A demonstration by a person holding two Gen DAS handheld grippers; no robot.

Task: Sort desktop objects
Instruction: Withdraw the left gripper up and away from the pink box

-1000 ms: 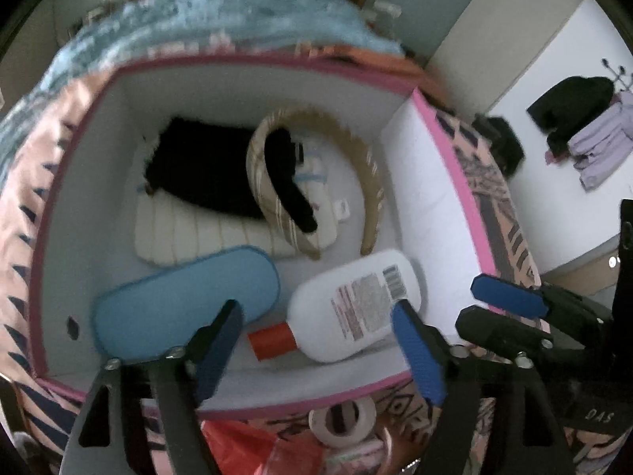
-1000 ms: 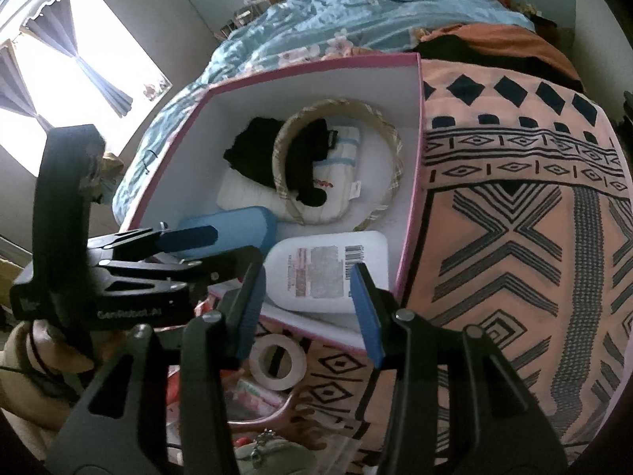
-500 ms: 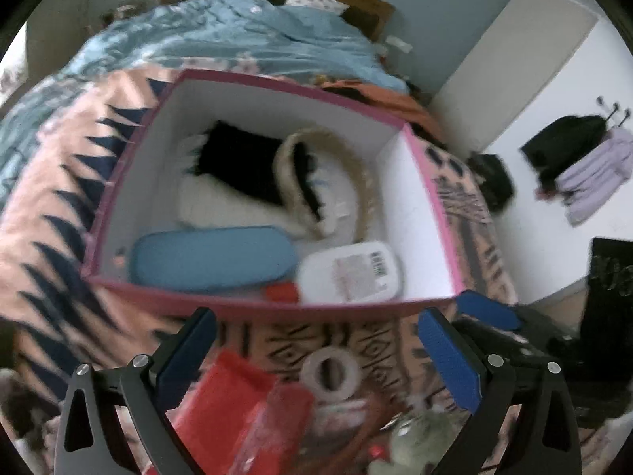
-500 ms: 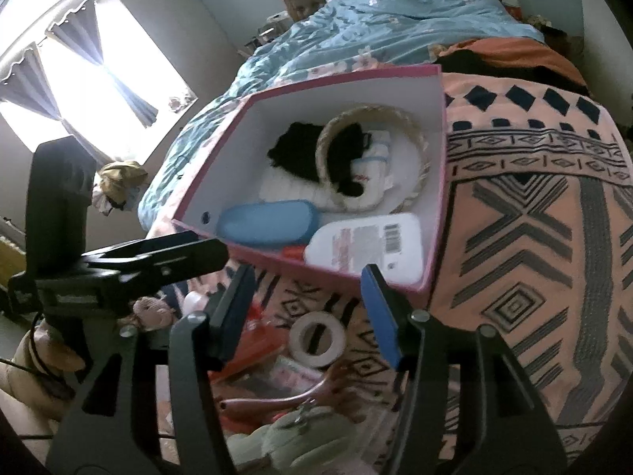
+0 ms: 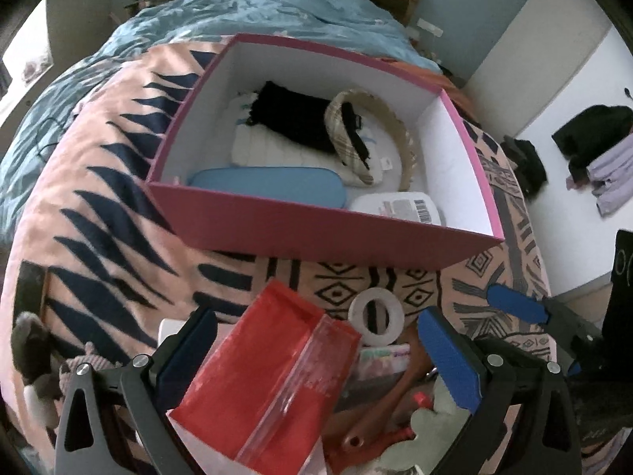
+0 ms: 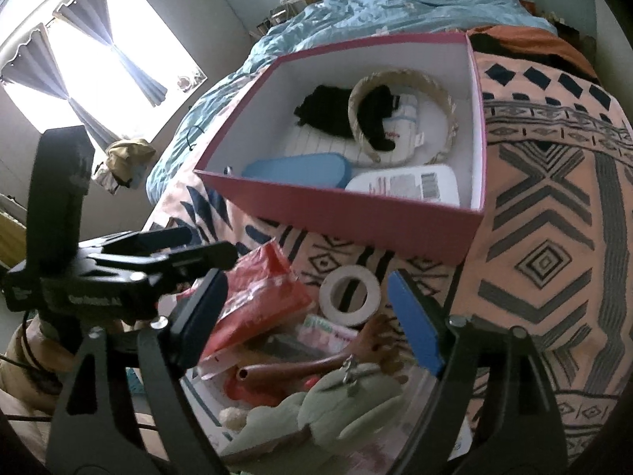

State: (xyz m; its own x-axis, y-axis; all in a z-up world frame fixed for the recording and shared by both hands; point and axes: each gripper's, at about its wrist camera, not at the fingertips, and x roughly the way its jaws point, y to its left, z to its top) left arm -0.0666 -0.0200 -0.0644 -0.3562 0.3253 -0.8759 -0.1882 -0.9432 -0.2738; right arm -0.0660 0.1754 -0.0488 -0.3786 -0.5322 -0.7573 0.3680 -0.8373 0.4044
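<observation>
A pink box (image 5: pixel 316 233) with white inner walls stands on the patterned blanket. In it lie a blue case (image 5: pixel 269 186), a white bottle (image 5: pixel 399 206), a woven headband (image 5: pixel 399 138) and black cloth (image 5: pixel 292 118). In front of the box is a pile with a red bag (image 5: pixel 269 376), a tape roll (image 5: pixel 378 314), a wooden back scratcher (image 6: pixel 316 364) and a green pouch (image 6: pixel 340 403). My left gripper (image 5: pixel 316 336) hangs wide open above the red bag, pads clear of it. My right gripper (image 6: pixel 306 301) hovers over the pile below the tape roll (image 6: pixel 350 295); its jaws are opening and grip nothing.
The peach and black blanket (image 6: pixel 546 198) stretches right of the box, with a blue duvet (image 5: pixel 277 12) behind. A window with curtains (image 6: pixel 99 59) is at the left. Dark and lilac clothes (image 5: pixel 593 150) lie by the white wall at the right. A plush toy (image 5: pixel 35 356) sits left of the pile.
Both grippers have drawn back from above the box to the pile in front of it. Both sets of jaws stand wider. The white bottle stays in the box.
</observation>
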